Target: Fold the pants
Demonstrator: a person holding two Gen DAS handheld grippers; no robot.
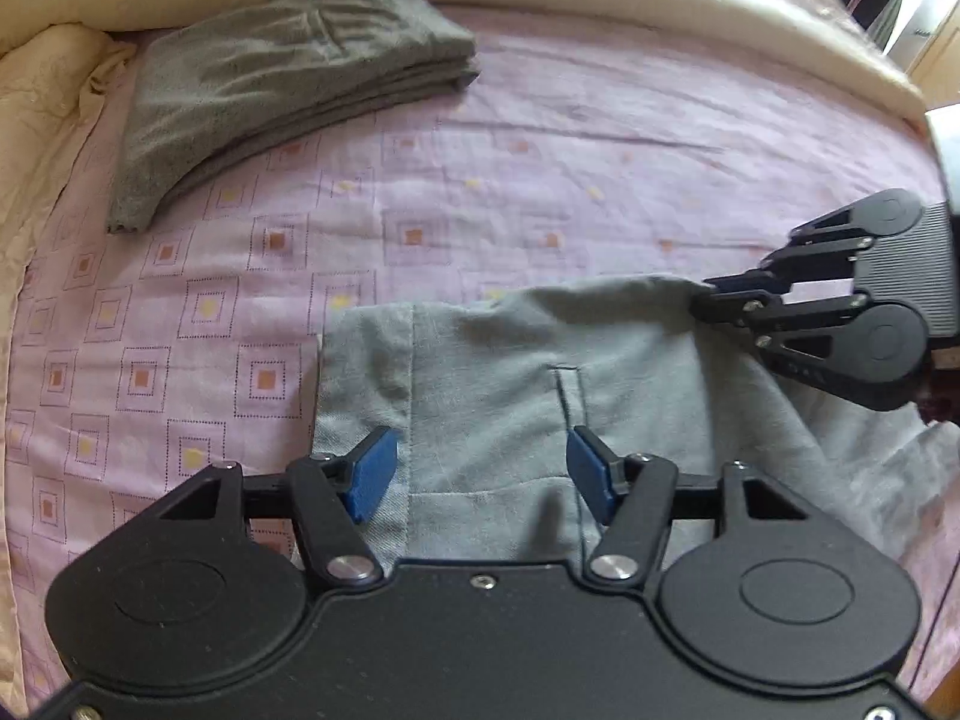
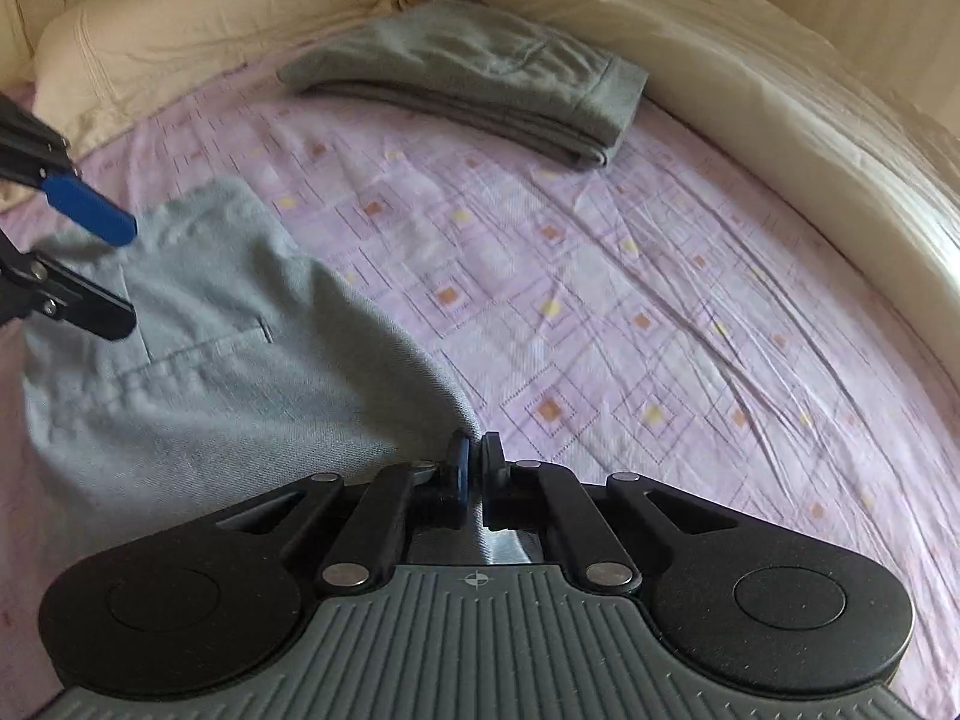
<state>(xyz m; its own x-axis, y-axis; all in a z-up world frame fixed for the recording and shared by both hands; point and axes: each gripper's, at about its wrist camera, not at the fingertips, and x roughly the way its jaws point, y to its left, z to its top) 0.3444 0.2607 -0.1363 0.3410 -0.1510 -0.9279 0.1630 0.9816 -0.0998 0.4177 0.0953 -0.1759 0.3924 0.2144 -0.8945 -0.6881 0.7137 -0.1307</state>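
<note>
two pairs of pants lie on the lilac bed sheet: my light grey pants near me, folded dark grey pants farther off. my right gripper is clenched on a corner of the light pair, lifting it slightly. my left gripper hangs spread above the waistband, pads grasping nothing.

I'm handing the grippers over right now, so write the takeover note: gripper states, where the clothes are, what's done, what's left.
Right gripper: shut on a corner of the light grey pants.
Left gripper: open above the pants' waistband end, gripping nothing.
Pants lie spread on the pink bedsheet, unfolded.
Done: a dark grey garment sits folded at the far side.
Left: grip with the left, then fold.
</note>
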